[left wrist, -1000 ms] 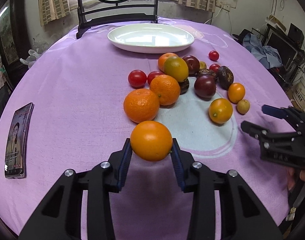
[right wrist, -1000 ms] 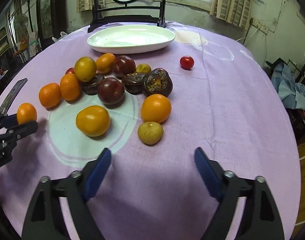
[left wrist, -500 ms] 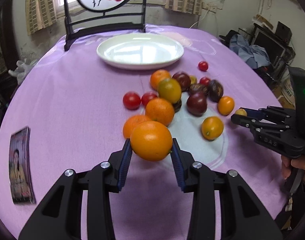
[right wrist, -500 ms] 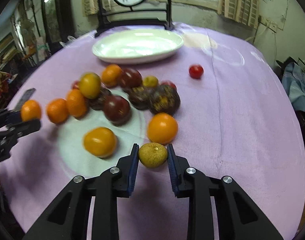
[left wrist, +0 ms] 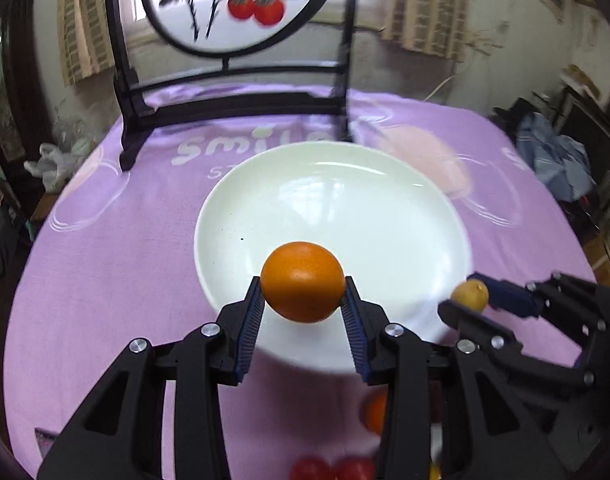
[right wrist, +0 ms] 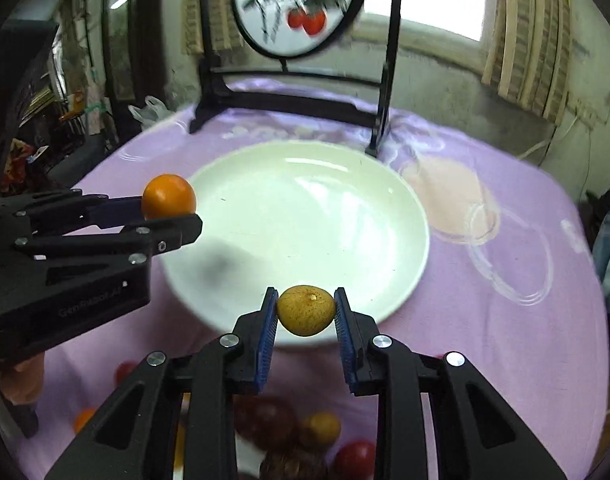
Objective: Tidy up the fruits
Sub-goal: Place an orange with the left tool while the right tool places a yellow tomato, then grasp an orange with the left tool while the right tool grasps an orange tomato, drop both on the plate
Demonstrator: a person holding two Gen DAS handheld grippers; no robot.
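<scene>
Left claw (left wrist: 303,304) grips orange (left wrist: 303,282); right claw (right wrist: 305,312) grips yellowish fruit (right wrist: 306,311); right-wrist view shows hand (right wrist: 21,376).

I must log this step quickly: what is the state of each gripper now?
Left gripper: closed on the orange.
Right gripper: closed on the small yellow fruit.

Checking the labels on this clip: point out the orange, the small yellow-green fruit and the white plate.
orange (left wrist: 303,280), left wrist view, middle of its front face.
small yellow-green fruit (right wrist: 306,310), right wrist view, middle of its speckled skin.
white plate (right wrist: 305,216), right wrist view, bare inside of the dish.
</scene>
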